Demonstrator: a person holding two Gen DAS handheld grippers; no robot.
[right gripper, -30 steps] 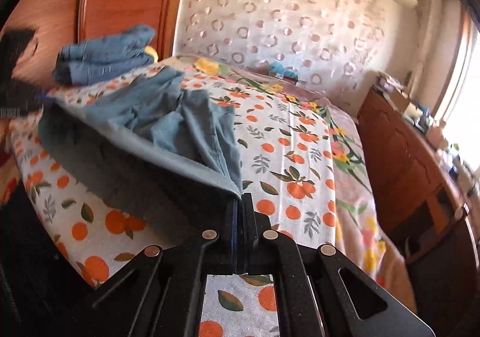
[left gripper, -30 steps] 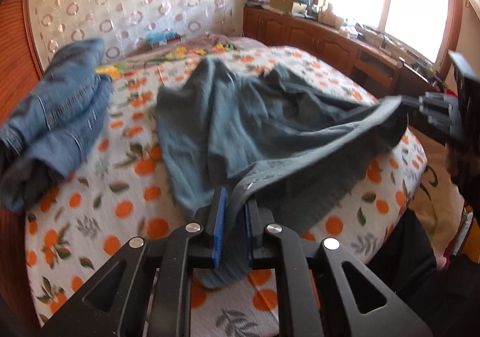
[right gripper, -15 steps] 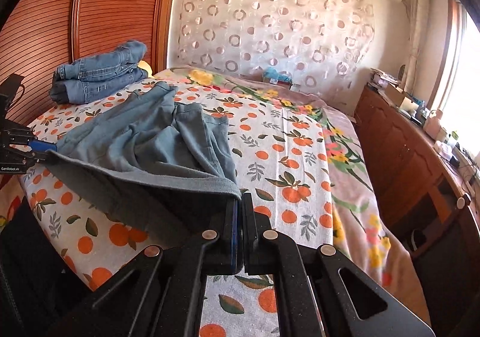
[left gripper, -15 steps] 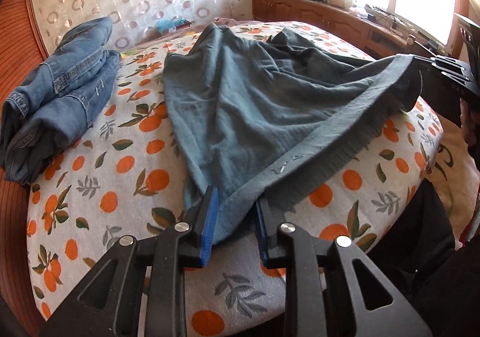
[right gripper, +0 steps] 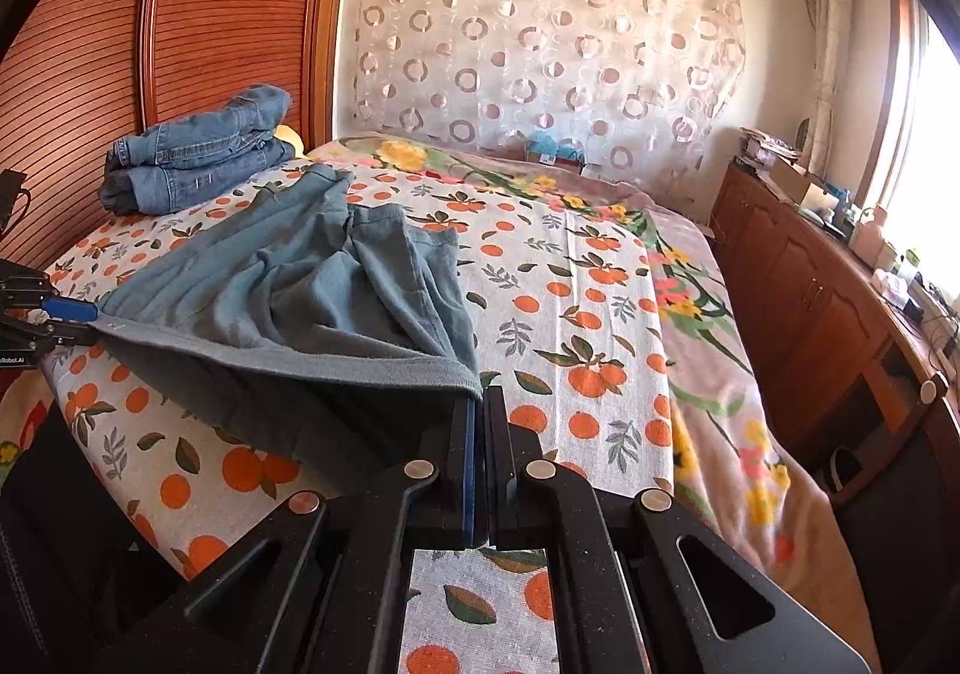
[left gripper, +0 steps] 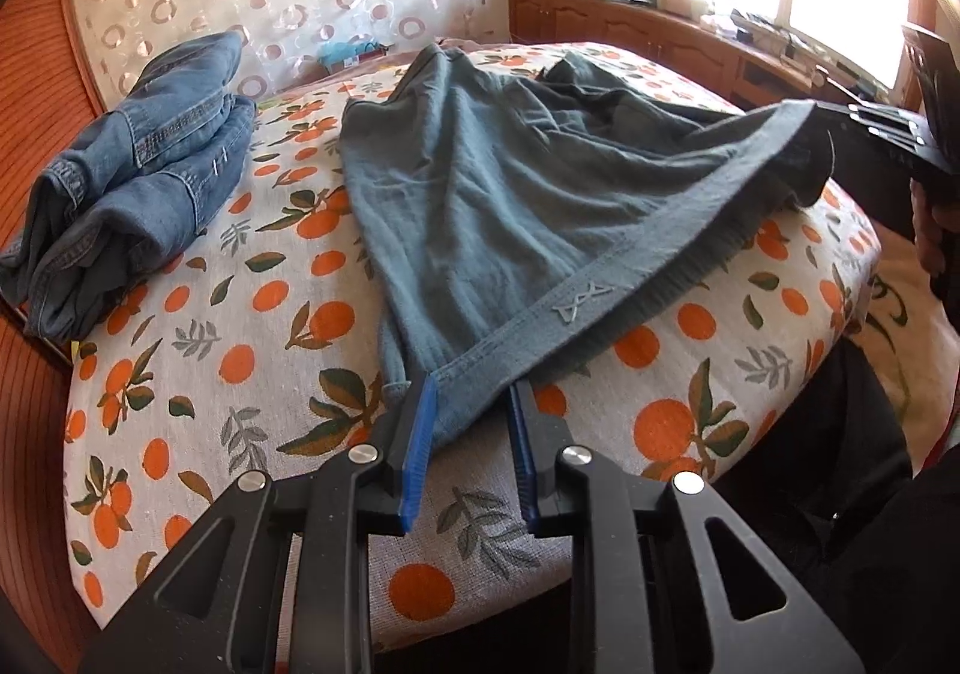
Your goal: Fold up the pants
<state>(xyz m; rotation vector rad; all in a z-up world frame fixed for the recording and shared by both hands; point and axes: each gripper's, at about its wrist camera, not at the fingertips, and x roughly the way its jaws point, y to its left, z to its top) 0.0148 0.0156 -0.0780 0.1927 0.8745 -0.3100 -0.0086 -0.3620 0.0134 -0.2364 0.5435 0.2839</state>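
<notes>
Barely begun — the pants (left gripper: 510,206) are lying unfolded on the bed (left gripper: 198,350), the waistband stretching between both grippers: right gripper (right gripper: 478,404) fingers pinching one corner, left gripper (left gripper: 471,404) fingers parted around the other.

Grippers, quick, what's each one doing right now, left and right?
Left gripper: jaws apart, waistband corner of the grey-green pants lying between them, not pinched.
Right gripper: shut on the other waistband corner.
</notes>
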